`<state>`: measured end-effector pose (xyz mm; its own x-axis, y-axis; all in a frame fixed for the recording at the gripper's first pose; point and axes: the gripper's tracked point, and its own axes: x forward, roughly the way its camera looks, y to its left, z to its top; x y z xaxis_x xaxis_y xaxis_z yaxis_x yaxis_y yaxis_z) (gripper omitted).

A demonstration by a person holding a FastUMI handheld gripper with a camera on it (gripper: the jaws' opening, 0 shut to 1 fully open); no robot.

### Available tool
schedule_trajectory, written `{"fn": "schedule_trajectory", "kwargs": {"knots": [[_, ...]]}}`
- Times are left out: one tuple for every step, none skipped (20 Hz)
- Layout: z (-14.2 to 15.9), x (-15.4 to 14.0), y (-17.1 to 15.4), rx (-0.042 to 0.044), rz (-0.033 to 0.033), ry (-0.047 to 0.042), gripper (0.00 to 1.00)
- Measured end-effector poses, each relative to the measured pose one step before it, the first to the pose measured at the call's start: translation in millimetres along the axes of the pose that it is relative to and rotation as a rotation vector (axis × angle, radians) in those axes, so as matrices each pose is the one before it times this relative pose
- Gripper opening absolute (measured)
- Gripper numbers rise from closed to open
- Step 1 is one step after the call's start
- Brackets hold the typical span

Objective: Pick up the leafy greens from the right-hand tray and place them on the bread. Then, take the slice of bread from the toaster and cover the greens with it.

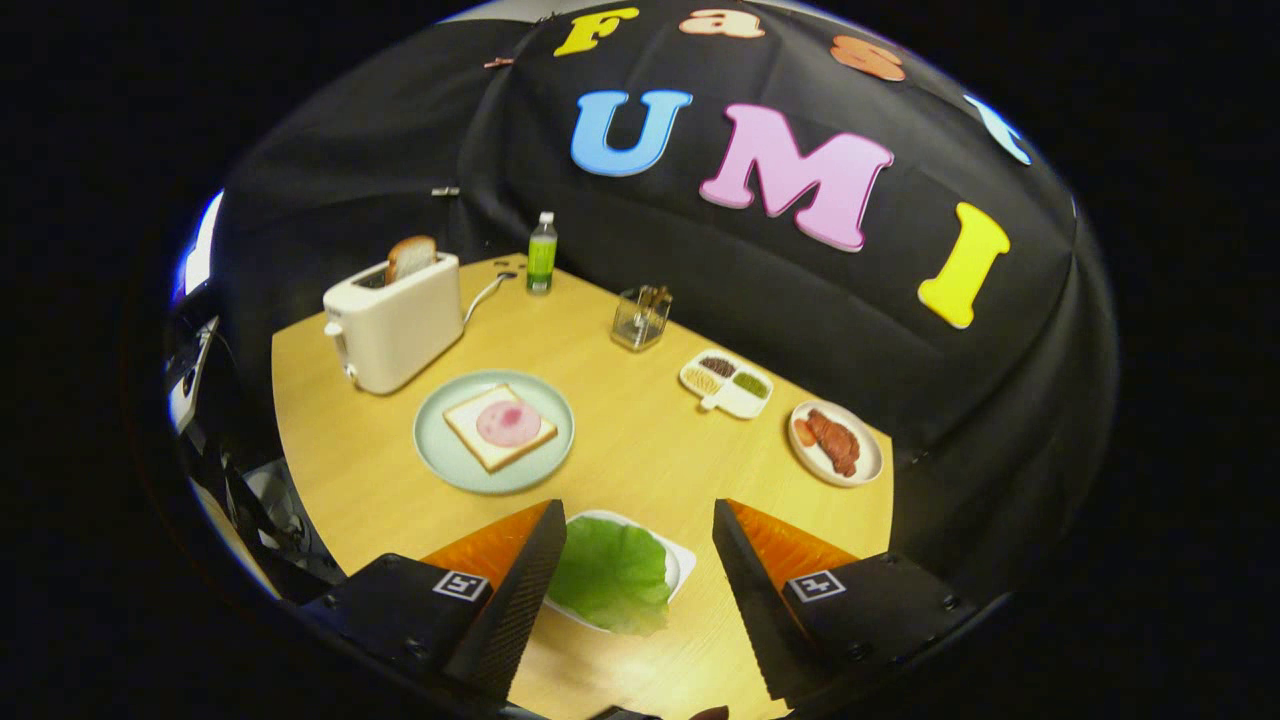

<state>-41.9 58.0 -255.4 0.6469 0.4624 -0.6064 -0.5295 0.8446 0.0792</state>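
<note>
Bottom centre of the gripper view: gripper (638,520) spread wide, holding nothing, leafy greens (612,575) on their white tray (682,562) between the fingers | mid-left: bread (499,426) with a pink slice on a pale plate (440,455) | upper left: toaster (392,322), bread slice (411,256) sticking out | right: meat plate (836,442), sectioned dish (727,383)

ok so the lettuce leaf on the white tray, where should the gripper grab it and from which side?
Probably the leaf's ruffled near edge, which hangs over the white tray's rim, coming from above with a slight forward tilt. The leaf lies flat and thin, so the middle offers nothing to pinch; the overhanging edge does. The gripper is open, its fingers either side of the leaf, not touching it.
</note>
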Motion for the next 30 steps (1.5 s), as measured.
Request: {"fn": "schedule_trajectory", "kwargs": {"knots": [[-20.1,9.82,4.97,-0.00918,0.02537,0.04101,0.91],[-15.61,10.82,2.17,-0.00835,0.02466,0.03849,0.89],[-11.68,9.31,3.49,-0.00615,0.02585,0.02799,0.86],[-10.27,10.21,2.67,-0.00286,0.02699,0.02484,0.8],[-6.55,8.98,1.9,0.00237,0.02162,0.02045,0.77],[-5.9,8.41,2.06,0.00592,0.02393,0.02098,0.73],[-4.35,5.09,-0.43,0.005,0.01909,0.02166,0.72],[-5.07,3.63,-1.26,0.0052,0.01697,0.02038,0.71],[-4.15,4.85,-1.33,0.00098,0.00955,0.01842,0.71],[-5.0,6.92,-0.54,-0.00343,0.00755,0.01884,0.7],[-3.84,4.0,-1.41,-0.00391,0.00336,0.01259,0.69],[-4.64,3.9,-0.69,0.00078,0.00652,0.01518,0.69],[-3.88,2.8,0.14,0.00795,0.01138,0.01682,0.69],[-4.21,4.64,1.61,0.00851,0.01202,0.01698,0.69],[-4.84,1.87,0.18,0.00757,0.00479,0.01653,0.66],[-3.43,1.64,-0.27,0.00193,0.00512,0.01564,0.57],[0.81,0.02,2.32,0.0095,0.0118,-0.00747,0.56],[-0.4,-0.33,-0.15,0.01044,0.01039,0.00723,0.56],[-2.08,1.46,-1.06,0.00772,-0.00168,0.00126,0.56],[0.94,-0.19,-0.38,-0.00063,-0.00159,0.00135,0.5],[1.83,-1.58,-0.22,-0.00613,-0.00441,-0.00611,0.5],[-1.65,0.21,0.12,-0.00622,-0.00564,0.00134,0.29],[0.66,1.45,0.64,-0.01816,-0.00727,-0.00693,0.2],[0.67,-1.94,1.27,-0.01924,-0.00171,-0.00233,0.11],[-0.01,0.23,-0.84,-0.00941,-0.00976,-0.0008,0.07],[0.06,0.24,-1.86,0.00095,-0.01475,0.00112,0.06],[1.8,-2.8,-1.67,0.00911,-0.00916,-0.00245,0.06],[4.68,-4.03,-1.23,0.01202,-0.00572,-0.01244,0.07],[5.37,-5.42,-1.99,0.00672,-0.00758,-0.01712,0.07],[8.28,-8.6,-2.6,0.00475,-0.00628,-0.02103,0.07]]}}
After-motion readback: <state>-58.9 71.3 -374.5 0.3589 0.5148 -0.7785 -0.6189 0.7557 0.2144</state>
